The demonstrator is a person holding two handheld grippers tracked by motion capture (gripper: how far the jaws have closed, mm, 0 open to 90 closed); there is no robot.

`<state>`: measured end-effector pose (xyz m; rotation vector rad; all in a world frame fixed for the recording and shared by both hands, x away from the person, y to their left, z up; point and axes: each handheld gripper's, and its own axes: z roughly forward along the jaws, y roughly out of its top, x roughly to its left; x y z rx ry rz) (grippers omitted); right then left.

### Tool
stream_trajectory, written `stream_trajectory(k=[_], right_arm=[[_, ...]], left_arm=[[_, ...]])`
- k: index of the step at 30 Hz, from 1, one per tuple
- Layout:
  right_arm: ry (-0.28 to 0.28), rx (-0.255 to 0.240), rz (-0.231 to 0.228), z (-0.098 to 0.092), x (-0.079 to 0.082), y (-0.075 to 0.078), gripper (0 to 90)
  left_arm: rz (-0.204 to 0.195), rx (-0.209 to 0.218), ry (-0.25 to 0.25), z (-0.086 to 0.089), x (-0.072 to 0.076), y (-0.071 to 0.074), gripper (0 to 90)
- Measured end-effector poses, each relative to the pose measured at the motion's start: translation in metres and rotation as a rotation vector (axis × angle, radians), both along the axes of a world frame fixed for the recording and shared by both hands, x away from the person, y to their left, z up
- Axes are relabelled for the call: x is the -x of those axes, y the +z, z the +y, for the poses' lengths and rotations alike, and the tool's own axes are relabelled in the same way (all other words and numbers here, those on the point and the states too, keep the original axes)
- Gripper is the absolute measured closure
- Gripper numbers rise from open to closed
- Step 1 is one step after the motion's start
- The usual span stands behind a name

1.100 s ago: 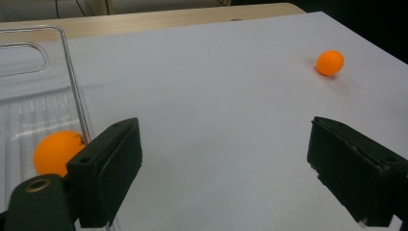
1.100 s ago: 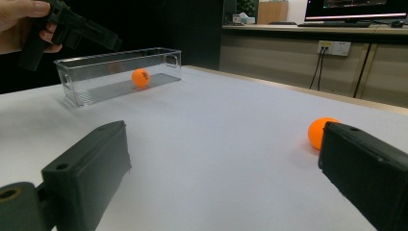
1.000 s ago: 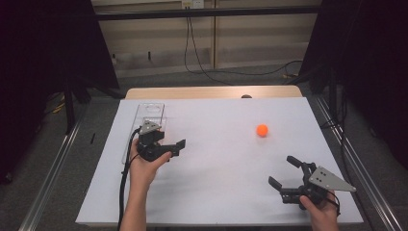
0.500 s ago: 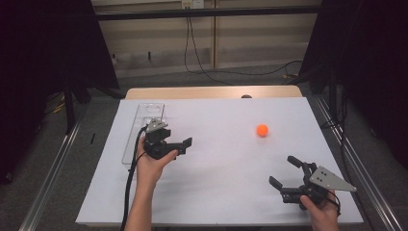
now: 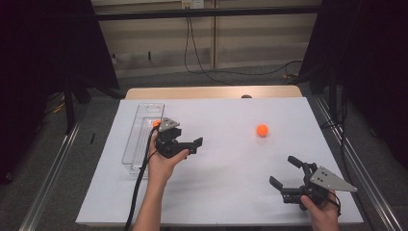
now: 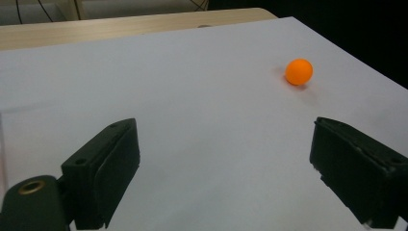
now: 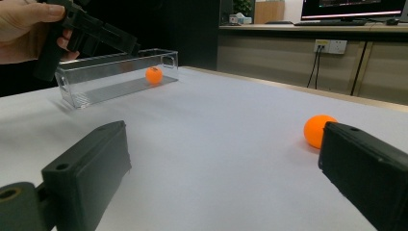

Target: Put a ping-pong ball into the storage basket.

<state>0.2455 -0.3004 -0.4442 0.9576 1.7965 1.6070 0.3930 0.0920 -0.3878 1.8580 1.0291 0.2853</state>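
One orange ball (image 5: 261, 130) lies loose on the white table, right of centre; the left gripper view has it far off (image 6: 299, 71). A second orange ball (image 5: 156, 124) rests inside the clear plastic box (image 5: 136, 144) at the left, also seen through the wall in the right gripper view (image 7: 153, 75). My left gripper (image 5: 185, 140) hovers just right of the box, jaws open and empty (image 6: 223, 132), pointing toward the loose ball. My right gripper (image 5: 284, 171) sits near the front right, open and empty (image 7: 221, 159), with the loose ball (image 7: 315, 129) just beyond its right jaw.
The white table sheet (image 5: 226, 159) is bare between the grippers. A wooden strip (image 5: 211, 91) runs along the far edge. Metal rails (image 5: 370, 192) flank the table. The clear box (image 7: 115, 77) lies lengthwise along the left side.
My left gripper has moved right, away from the clear box and toward the middle of the table. The right gripper and both balls have stayed put.
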Motion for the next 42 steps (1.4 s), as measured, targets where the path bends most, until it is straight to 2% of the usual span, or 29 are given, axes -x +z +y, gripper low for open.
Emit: stream_trajectory(k=[8, 29, 42], right_arm=[[0.001, 0.000, 0.001, 0.000, 0.000, 0.000, 3.4], [0.000, 0.004, 0.000, -0.001, 0.000, 0.000, 3.4], [0.000, 0.005, 0.006, -0.001, 0.000, 0.000, 3.5]], left_arm=[[0.004, -0.014, -0.030, -0.013, 0.000, -0.004, 10.1], [0.001, -0.010, -0.075, -0.042, -0.003, -0.014, 9.3], [-0.014, -0.015, -0.102, -0.057, -0.005, -0.019, 9.0]])
